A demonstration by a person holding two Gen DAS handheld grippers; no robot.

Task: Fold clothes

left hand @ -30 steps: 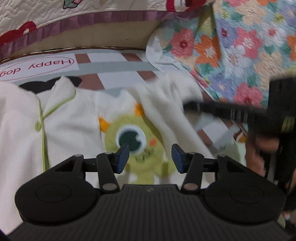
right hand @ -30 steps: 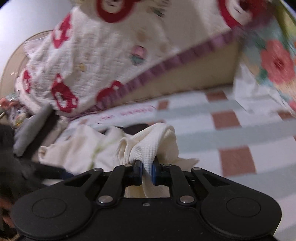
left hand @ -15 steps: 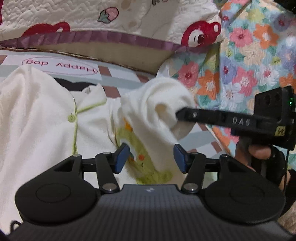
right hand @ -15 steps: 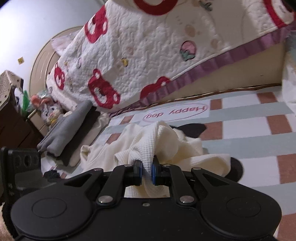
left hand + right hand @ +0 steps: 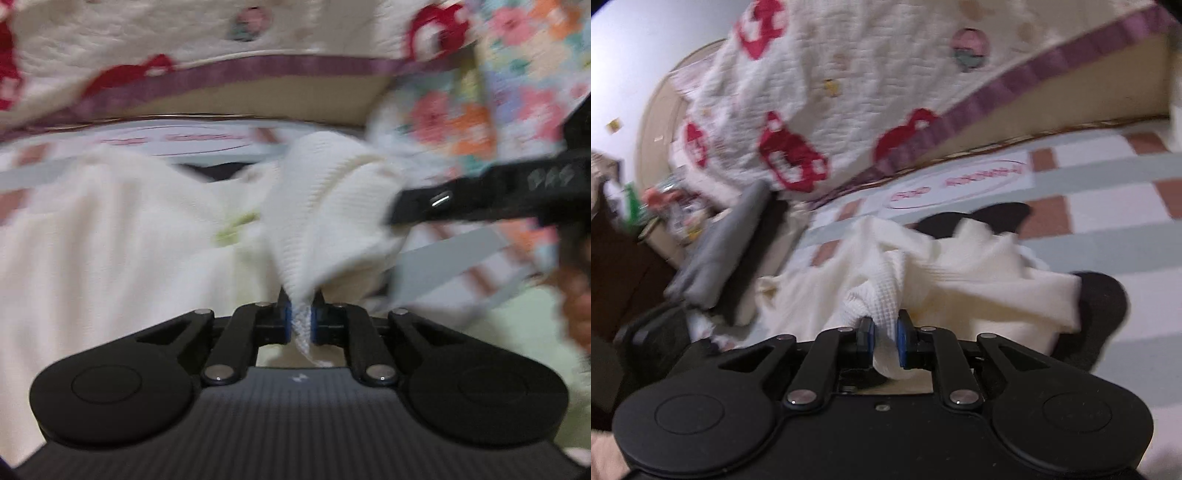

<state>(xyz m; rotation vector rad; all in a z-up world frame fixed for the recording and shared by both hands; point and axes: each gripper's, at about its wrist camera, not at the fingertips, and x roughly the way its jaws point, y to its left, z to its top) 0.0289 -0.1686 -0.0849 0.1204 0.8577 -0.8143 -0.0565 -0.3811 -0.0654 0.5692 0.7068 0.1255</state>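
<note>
A cream waffle-knit shirt [image 5: 110, 236] with green trim lies on a checked mat [image 5: 1108, 192]. My left gripper [image 5: 301, 321] is shut on a bunched fold of the shirt, which rises in front of it. In the left wrist view the right gripper [image 5: 399, 214] reaches in from the right and touches the same raised bunch. In the right wrist view my right gripper [image 5: 884, 338] is shut on a pinch of the shirt [image 5: 979, 280], with the rest spread beyond it over black shapes on the mat. Both views are motion-blurred.
A quilted bedspread [image 5: 849, 92] with red prints and a purple border hangs behind the mat. A floral quilt [image 5: 517, 74] fills the right of the left wrist view. A grey folded item [image 5: 727, 240] lies at left. A hand [image 5: 576, 295] holds the right gripper.
My left gripper has closed on the shirt fold it stood open before. The right gripper keeps its grip, and the raised bunch has shifted toward the shirt's middle.
</note>
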